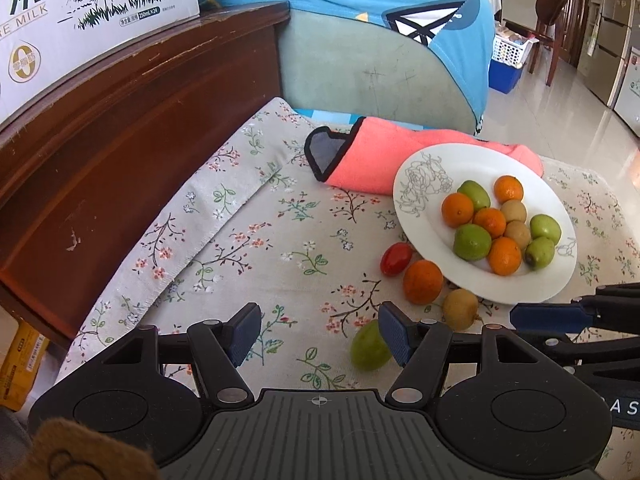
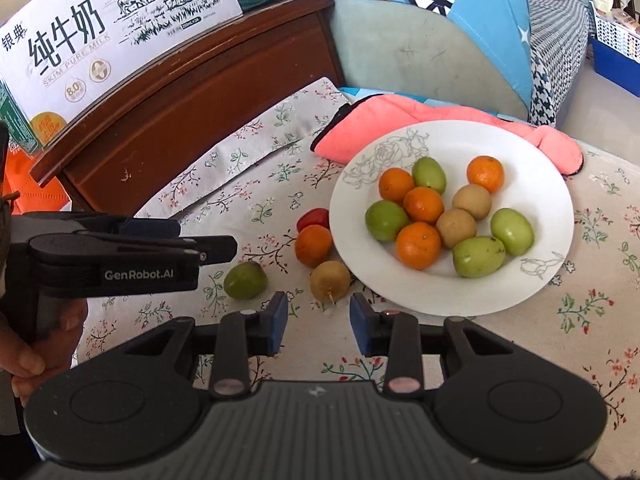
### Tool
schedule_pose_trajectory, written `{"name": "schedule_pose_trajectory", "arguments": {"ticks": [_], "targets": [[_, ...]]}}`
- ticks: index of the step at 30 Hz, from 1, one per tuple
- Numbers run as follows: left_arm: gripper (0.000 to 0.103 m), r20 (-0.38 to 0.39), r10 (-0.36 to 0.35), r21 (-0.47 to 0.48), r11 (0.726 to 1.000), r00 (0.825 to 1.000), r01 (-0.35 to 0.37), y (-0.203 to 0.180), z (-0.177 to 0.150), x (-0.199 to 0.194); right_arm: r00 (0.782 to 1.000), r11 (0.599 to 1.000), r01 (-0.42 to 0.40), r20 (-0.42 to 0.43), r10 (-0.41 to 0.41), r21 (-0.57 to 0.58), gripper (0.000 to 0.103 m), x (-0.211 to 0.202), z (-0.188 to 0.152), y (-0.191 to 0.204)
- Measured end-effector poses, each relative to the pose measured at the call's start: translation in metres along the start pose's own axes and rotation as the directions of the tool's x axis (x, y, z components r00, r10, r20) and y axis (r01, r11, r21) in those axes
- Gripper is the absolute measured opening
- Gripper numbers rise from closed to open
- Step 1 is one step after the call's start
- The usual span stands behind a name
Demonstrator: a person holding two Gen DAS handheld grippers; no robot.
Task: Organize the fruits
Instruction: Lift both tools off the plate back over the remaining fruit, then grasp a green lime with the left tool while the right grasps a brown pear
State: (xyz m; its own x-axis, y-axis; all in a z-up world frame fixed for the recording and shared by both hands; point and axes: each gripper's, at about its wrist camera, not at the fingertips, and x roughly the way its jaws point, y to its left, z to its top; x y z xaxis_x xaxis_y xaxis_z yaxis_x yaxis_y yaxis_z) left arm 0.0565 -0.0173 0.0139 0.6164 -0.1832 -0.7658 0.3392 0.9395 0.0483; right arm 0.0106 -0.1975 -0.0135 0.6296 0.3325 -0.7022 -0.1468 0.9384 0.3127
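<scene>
A white plate [image 2: 360, 280] [image 1: 416, 224] on the floral cloth holds several oranges, green fruits and brown fruits. Beside its near left rim lie a red tomato [image 2: 314, 217] [image 1: 396, 258], an orange [image 2: 313, 245] [image 1: 423, 281], a brown fruit [image 2: 330, 280] [image 1: 461, 308] and a green fruit [image 2: 245, 280] [image 1: 370, 346]. My left gripper [image 1: 318, 334] is open and empty, its right finger just over the green fruit. My right gripper [image 2: 318, 322] is open and empty, just short of the brown fruit. The left gripper also shows in the right wrist view [image 2: 176, 240].
A pink cloth [image 2: 400, 120] [image 1: 384, 160] lies behind the plate. A dark wooden headboard [image 1: 120, 140] with a milk carton box [image 2: 100, 32] runs along the left. A blue-green cushion [image 1: 380, 60] stands at the back.
</scene>
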Motion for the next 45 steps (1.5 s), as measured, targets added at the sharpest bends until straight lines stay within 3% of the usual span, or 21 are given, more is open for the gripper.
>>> {"name": "schedule_pose_trajectory", "arguments": {"ticks": [5,15,24,34,37,45], "targets": [[0.065,0.017,0.013,0.059,0.998,1.000,-0.014,0.000,-0.007,-0.001,1.000,1.000,0.010,-0.007,-0.010,0.003,0.036,0.012,-0.001,0.003],[0.065,-0.005,-0.028,0.113,0.993,1.000,0.028,-0.004,-0.014,0.004,0.998,0.997,0.063,-0.007,-0.063,0.033,0.036,0.029,0.000,0.005],[0.065,0.018,-0.051,0.128,0.991,0.999,0.048,-0.006,-0.013,0.003,0.997,0.995,0.076,-0.009,-0.075,0.063,0.034,0.037,0.003,0.002],[0.065,0.033,-0.083,0.241,0.968,0.996,0.073,-0.016,-0.020,-0.002,0.997,0.995,0.077,-0.003,-0.077,0.068,0.032,0.040,0.004,0.004],[0.065,0.048,-0.089,0.275,0.959,0.995,0.073,-0.021,-0.023,-0.003,0.997,0.994,0.082,0.003,-0.082,0.067,0.027,0.040,0.004,0.003],[0.062,0.041,-0.087,0.254,0.964,0.995,0.073,-0.025,-0.024,0.008,0.997,0.995,0.074,-0.002,-0.074,0.074,0.027,0.037,0.004,0.001]]}}
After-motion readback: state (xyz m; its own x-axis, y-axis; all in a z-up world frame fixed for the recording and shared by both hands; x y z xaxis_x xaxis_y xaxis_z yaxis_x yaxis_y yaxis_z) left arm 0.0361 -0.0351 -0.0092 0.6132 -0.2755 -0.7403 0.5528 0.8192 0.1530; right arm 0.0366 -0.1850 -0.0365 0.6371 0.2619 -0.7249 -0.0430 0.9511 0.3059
